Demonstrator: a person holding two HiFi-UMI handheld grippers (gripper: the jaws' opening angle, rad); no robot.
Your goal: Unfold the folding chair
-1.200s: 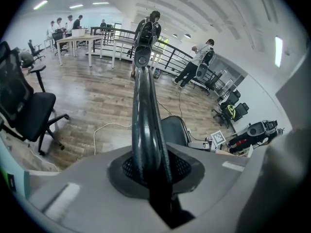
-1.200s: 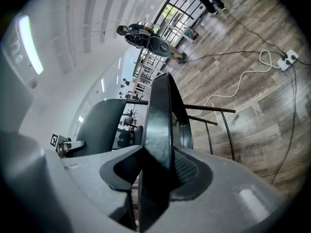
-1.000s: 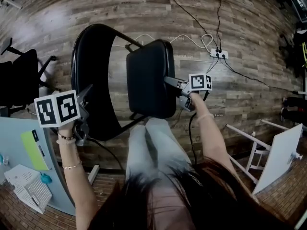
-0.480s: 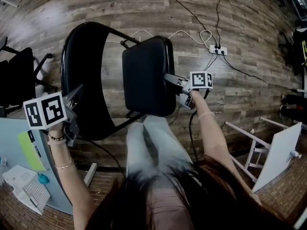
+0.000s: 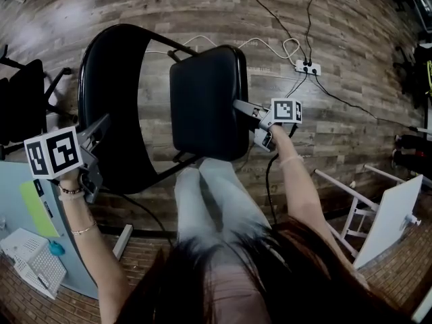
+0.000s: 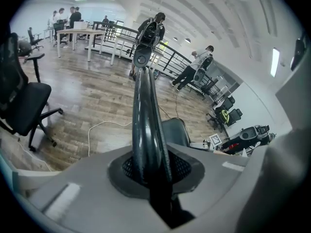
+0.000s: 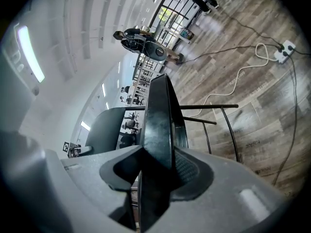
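Black folding chair (image 5: pixel 202 93) stands on the wood floor (image 5: pixel 337 52) right in front of the person's legs, and it looks well on its way open imo. Left hand-held gripper (image 5: pixel 101 123) is clamped on the curved back frame (image 6: pixel 146 110), right hand-held gripper (image 5: pixel 239 106) is clamped on the seat (image 7: pixel 158 115) edge. Floor shows between seat and back. What's probably left: pushing the seat fully down, can't tell if it's locked.

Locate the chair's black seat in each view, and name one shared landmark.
Head view: the seat is at centre.
Left gripper view: the seat is small, right of the frame tube.
Right gripper view: the seat is edge-on between the jaws.
Shared landmark: the white floor cable.
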